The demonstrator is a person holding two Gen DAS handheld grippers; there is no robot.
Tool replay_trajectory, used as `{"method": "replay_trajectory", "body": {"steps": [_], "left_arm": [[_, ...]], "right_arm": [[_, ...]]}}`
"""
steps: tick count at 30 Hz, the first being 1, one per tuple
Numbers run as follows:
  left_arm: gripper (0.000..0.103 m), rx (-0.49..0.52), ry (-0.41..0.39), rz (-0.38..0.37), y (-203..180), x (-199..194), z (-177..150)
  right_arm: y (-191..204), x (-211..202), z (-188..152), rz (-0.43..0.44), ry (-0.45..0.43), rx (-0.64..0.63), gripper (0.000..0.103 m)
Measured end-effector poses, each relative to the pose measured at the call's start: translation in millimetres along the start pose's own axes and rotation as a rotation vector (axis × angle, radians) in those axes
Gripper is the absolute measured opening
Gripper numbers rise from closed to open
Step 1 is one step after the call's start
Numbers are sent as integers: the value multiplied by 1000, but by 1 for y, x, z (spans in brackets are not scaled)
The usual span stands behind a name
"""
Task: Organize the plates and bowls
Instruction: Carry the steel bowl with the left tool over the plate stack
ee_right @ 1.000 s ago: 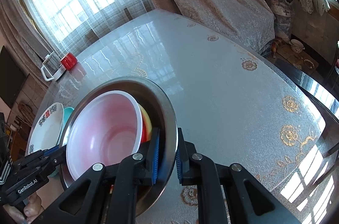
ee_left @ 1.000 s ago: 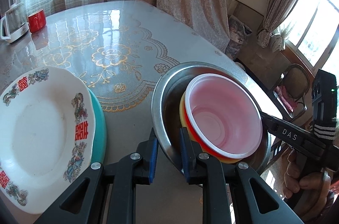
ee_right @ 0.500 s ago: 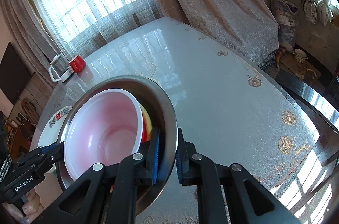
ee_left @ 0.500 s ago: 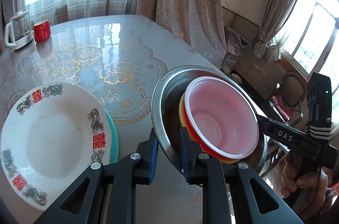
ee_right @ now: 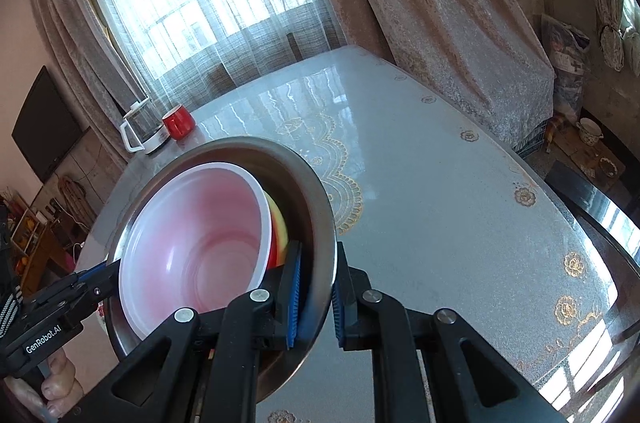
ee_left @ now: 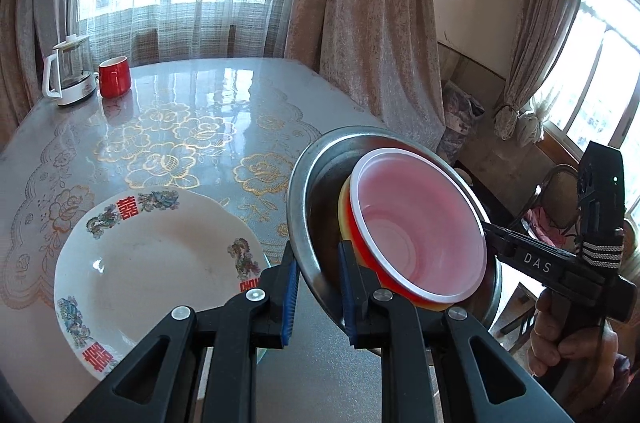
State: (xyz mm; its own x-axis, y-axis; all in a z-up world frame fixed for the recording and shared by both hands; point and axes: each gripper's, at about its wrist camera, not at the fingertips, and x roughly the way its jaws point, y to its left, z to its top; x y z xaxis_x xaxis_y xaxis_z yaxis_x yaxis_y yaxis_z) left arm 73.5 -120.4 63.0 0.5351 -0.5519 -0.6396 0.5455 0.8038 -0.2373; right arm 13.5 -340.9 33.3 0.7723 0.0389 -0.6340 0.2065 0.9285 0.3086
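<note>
A steel bowl (ee_left: 316, 179) holds a red bowl with a white rim (ee_left: 420, 231) nested on a yellow bowl (ee_left: 343, 207). My left gripper (ee_left: 318, 287) is shut on the steel bowl's near rim. My right gripper (ee_right: 314, 299) is shut on the opposite rim of the steel bowl (ee_right: 320, 215), with the red bowl (ee_right: 196, 247) inside. Both hold the stack tilted above the table. A white decorated plate (ee_left: 148, 271) lies on a teal plate (ee_left: 266, 343) to the left, below the left gripper.
A glass kettle (ee_left: 68, 69) and a red mug (ee_left: 115, 76) stand at the table's far left corner. The table (ee_right: 440, 191) has a glossy flowered cover. Curtains, windows and a chair (ee_left: 560, 199) surround it.
Both grippers have lifted the steel bowl stack higher above the table and tilted it; the plates now sit lower and farther beneath the left gripper.
</note>
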Motion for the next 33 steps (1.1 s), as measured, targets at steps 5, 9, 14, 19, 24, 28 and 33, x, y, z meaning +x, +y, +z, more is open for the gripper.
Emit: {"method": "replay_trajectory", "body": {"steps": [5, 9, 14, 19, 24, 28, 33], "left_arm": [[17, -54, -27, 31, 24, -15, 4], [17, -86, -49, 75, 48, -29, 5], [16, -133, -78, 139, 82, -50, 8], [15, -194, -96, 191, 120, -71, 6], [14, -244, -76, 221, 146, -72, -5], [15, -266, -47, 225, 155, -63, -16], [15, -294, -12, 230, 163, -49, -26]], "right_arm": [[26, 7, 13, 39, 3, -56, 13], [50, 17, 21, 83, 20, -97, 13], [86, 35, 29, 162, 58, -138, 13], [124, 57, 34, 252, 118, -161, 13], [151, 72, 26, 292, 159, -187, 13], [159, 81, 17, 288, 185, -200, 13], [157, 93, 13, 274, 228, -196, 13]]}}
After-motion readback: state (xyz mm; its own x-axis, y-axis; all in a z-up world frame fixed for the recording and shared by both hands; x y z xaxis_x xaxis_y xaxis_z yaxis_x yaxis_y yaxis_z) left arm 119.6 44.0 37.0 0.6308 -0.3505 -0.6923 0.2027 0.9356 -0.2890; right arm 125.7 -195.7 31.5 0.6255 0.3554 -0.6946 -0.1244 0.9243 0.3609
